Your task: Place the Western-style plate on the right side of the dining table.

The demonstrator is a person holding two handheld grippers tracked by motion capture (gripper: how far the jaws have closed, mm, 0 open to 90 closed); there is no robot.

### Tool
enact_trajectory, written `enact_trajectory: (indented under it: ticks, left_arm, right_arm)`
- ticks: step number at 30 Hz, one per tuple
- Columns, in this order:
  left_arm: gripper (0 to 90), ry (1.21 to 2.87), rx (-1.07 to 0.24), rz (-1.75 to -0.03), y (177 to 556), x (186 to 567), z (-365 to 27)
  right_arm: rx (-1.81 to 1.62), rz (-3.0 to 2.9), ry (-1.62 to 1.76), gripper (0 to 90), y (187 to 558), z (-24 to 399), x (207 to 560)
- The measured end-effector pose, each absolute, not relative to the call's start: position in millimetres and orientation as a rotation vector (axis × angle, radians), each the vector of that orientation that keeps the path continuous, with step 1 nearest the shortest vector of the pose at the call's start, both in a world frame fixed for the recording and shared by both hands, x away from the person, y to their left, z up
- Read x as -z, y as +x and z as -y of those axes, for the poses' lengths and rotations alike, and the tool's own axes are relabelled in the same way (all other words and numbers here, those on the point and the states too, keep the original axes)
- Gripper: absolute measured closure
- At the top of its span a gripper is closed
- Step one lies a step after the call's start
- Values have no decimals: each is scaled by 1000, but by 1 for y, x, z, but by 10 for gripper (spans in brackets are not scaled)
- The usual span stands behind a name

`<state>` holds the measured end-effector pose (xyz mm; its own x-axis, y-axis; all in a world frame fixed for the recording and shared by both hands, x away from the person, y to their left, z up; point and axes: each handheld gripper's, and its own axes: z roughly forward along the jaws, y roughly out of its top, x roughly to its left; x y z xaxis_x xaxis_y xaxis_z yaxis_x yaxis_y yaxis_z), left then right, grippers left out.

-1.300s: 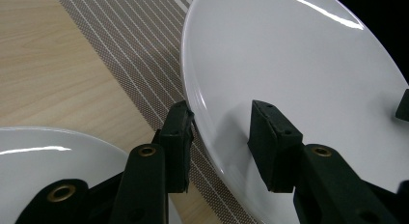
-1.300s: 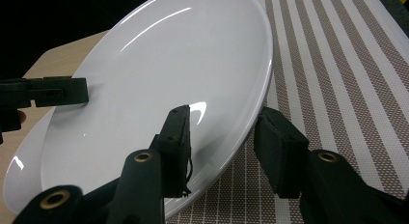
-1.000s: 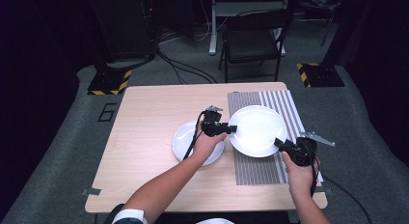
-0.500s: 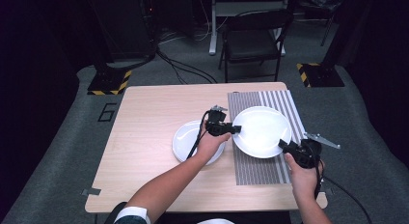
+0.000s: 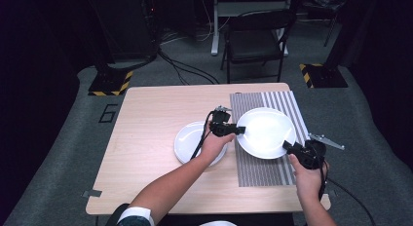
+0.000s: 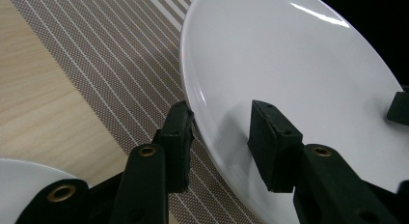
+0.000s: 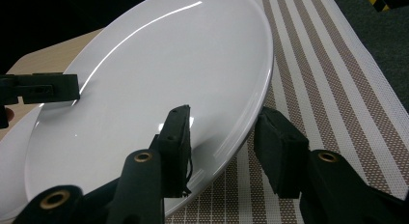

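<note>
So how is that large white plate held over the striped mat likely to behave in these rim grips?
The large white plate looks rigid and glazed, so it probably won't flex but could slip between the pads. The left gripper and right gripper each pinch only its rim, so it may tilt if one lets go. It looks like ceramic, so a drop onto the striped mat might chip it.

Floor marking: a dark figure "6" point(image 5: 108, 113) stands on the grey carpet just left of the table's point(image 5: 160, 102) far left corner, seen in the high view.
Other text: none readable on the plates or the mat.
</note>
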<state>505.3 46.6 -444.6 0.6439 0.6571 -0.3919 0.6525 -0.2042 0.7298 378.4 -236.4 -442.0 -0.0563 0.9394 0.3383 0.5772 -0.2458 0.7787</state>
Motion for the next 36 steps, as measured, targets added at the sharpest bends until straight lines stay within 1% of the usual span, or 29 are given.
enact_trajectory:
  ticks: [18,26,36]
  left_arm:
    - [611,1879,8,-1055,519,439,-44]
    - [614,1866,-13,-1062,527,433,-43]
    - [618,1857,-12,-1064,539,439,-41]
  right_arm:
    - [-1195,-1611,1829,568,398,239,436]
    - [-1195,-1600,1834,569,408,239,433]
    - [-1204,-1594,1844,569,422,242,437]
